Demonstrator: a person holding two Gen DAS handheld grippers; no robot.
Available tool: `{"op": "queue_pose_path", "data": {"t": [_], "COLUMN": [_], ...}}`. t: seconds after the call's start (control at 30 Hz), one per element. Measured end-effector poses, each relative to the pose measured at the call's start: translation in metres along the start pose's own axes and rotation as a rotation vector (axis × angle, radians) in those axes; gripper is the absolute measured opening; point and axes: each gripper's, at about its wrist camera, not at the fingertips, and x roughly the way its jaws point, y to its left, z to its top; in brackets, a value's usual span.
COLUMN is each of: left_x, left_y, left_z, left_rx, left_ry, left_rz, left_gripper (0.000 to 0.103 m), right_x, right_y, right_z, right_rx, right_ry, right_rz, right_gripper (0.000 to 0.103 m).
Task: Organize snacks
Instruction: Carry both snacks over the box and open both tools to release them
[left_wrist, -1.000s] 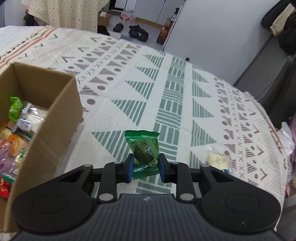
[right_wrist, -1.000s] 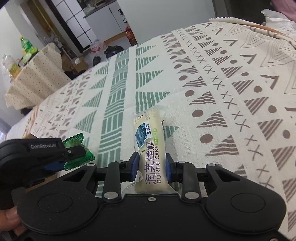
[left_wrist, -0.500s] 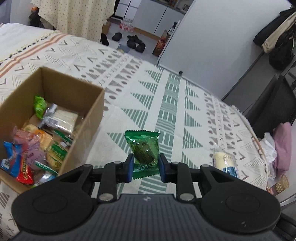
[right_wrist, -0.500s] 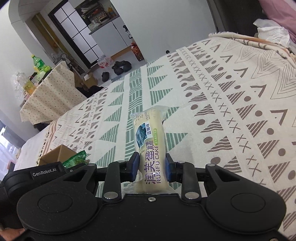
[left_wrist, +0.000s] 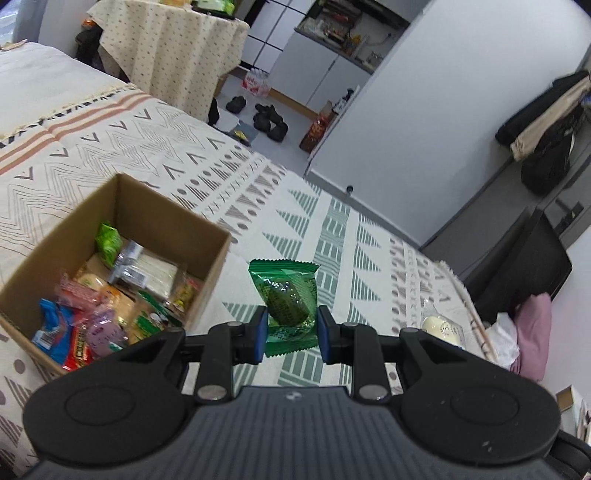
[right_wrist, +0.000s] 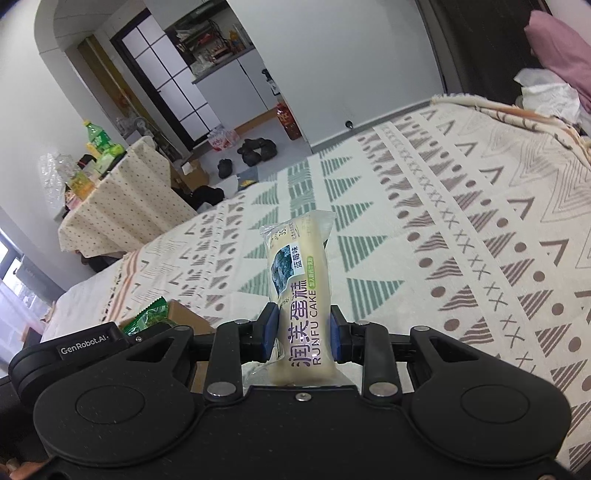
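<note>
My left gripper (left_wrist: 290, 334) is shut on a green foil snack packet (left_wrist: 287, 295), held upright in the air above the patterned bedspread (left_wrist: 332, 229). An open cardboard box (left_wrist: 155, 206) with several wrapped snacks inside sits down to its left. My right gripper (right_wrist: 301, 338) is shut on a long cream cake roll in clear wrap (right_wrist: 299, 280), which sticks up between the blue pads. In the right wrist view the green packet (right_wrist: 146, 319) and a corner of the box (right_wrist: 184, 317) show at lower left. The cake roll's end (left_wrist: 441, 326) shows at the left wrist view's right side.
The bedspread's far edge drops to a grey floor with dark shoes (left_wrist: 267, 118). A table under a dotted cloth (right_wrist: 118, 199) stands beyond the bed. Pink fabric and white crumpled material (left_wrist: 524, 332) lie at the bed's right edge.
Both grippers have risen with their snacks still clamped. In the left wrist view the box has slid from the left edge toward the middle and shows more of its inside.
</note>
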Motion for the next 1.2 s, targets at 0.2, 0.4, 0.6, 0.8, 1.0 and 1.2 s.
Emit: {"op": "queue_pose_path", "data": {"t": [0.2,0.4,0.6,0.8,1.0,1.2], "left_x": [-0.014,-0.021,-0.026,-0.027,-0.025,-0.019], "left_y": [0.021,0.044,0.072,0.093,0.113,0.128], "left_z": [0.008,0.020,0.032,0.043,0.048,0.049], "left_rx": [-0.049,-0.102,-0.169,-0.213,-0.259,-0.295], "left_ry": [-0.022,-0.037,-0.047,-0.058,-0.053,-0.052], "left_rz": [0.003,0.013,0.028,0.041,0.057,0.081], "left_gripper": [0.026,0.026,0.026,0.026,0.027,0.027], "right_x": [-0.004,-0.002,0.005,0.020,0.034,0.050], "right_y": [0.020,0.039,0.061,0.085,0.106,0.126], "right_z": [0.000,-0.005,-0.011,-0.019,-0.024,-0.030], "right_rx": [-0.014,-0.021,-0.035,-0.038,-0.058,-0.069], "right_ry": [-0.006,-0.004,0.003,0.047,0.074,0.096], "right_rz": [0.014,0.027,0.056,0.092,0.110,0.126], "right_gripper": [0.028,0.028,0.028,0.028,0.028,0.028]}}
